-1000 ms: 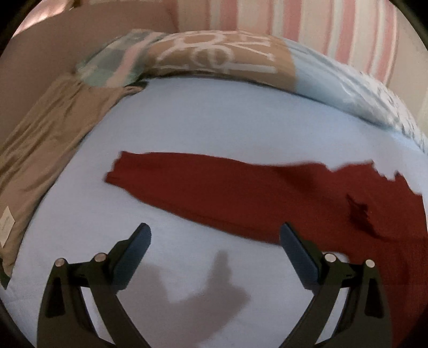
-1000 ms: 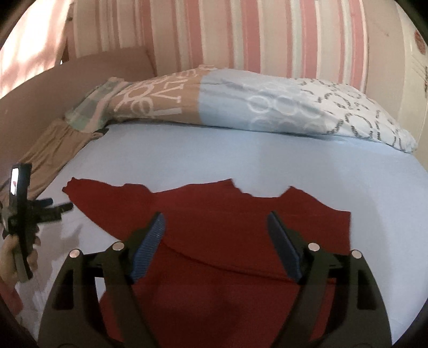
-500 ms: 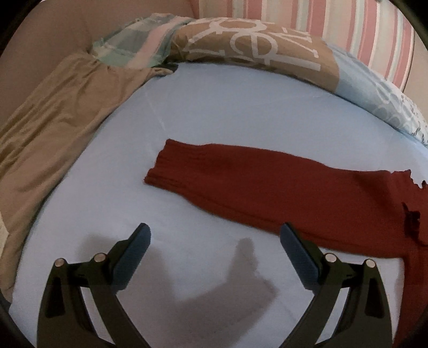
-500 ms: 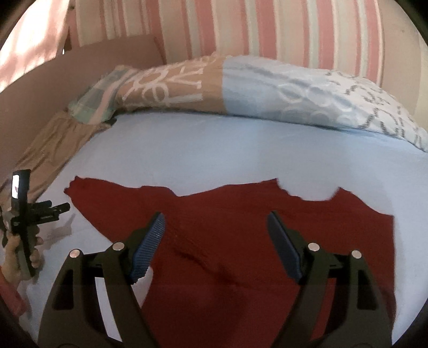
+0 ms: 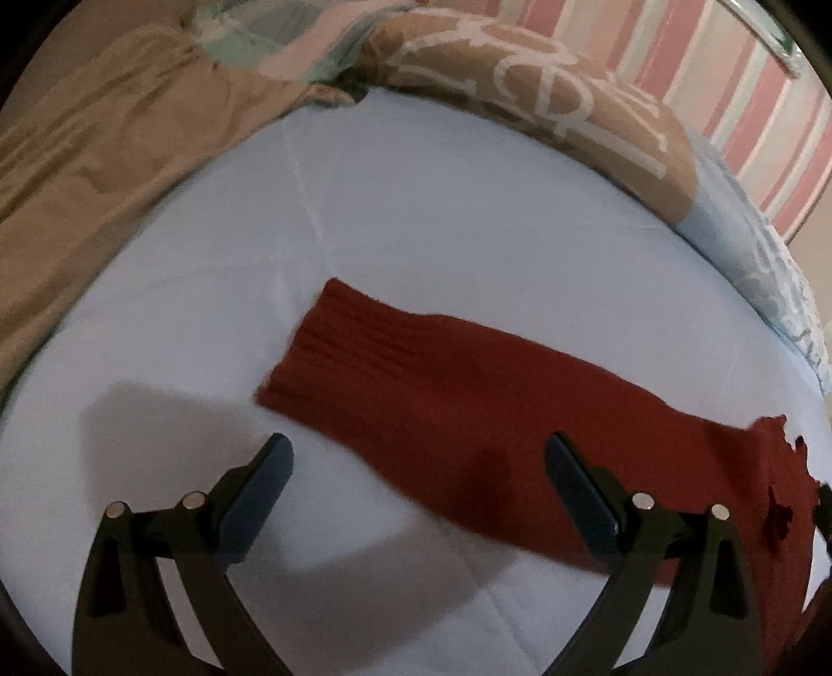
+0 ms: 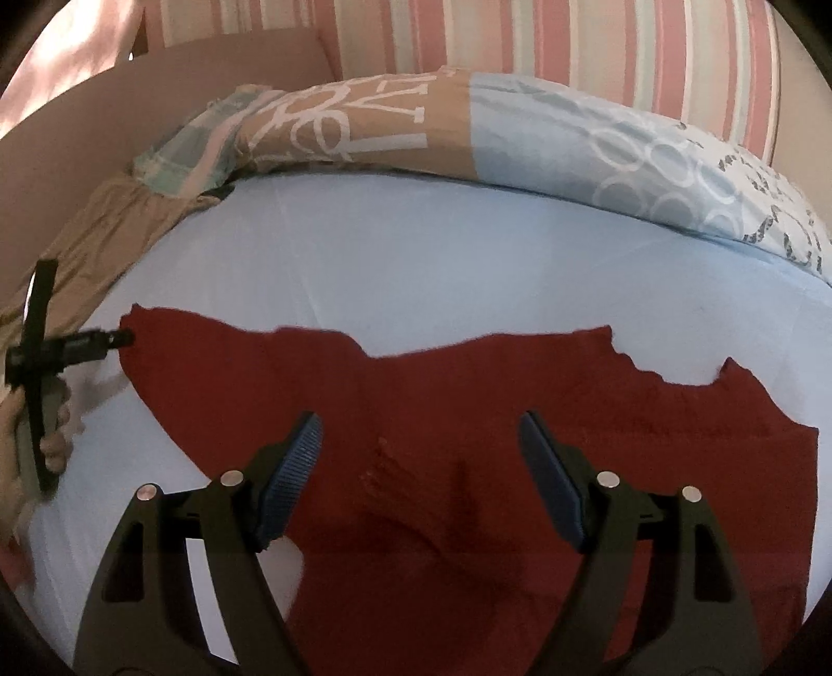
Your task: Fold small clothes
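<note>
A dark red knitted sweater [image 6: 468, 416] lies flat on the pale blue bedsheet [image 6: 416, 260]. Its left sleeve [image 5: 442, 385] stretches out to the left and ends in a ribbed cuff [image 5: 322, 343]. My left gripper [image 5: 416, 468] hovers open just short of that sleeve, its right finger over the red knit, its left finger over bare sheet. In the right wrist view the left gripper [image 6: 104, 340] shows at the far left, held by a hand, its tips at the cuff. My right gripper [image 6: 418, 447] stands open above the sweater's body, nothing between its fingers.
A long patterned pillow [image 6: 468, 135] lies along the head of the bed against a pink striped wall [image 6: 520, 41]. A tan cloth [image 5: 104, 156] drapes the bed's left edge. Bare sheet lies between the sweater and the pillow.
Both grippers have dropped closer to the sweater. In the left view the sleeve cuff has grown larger and come nearer the fingers. Both stay open.
</note>
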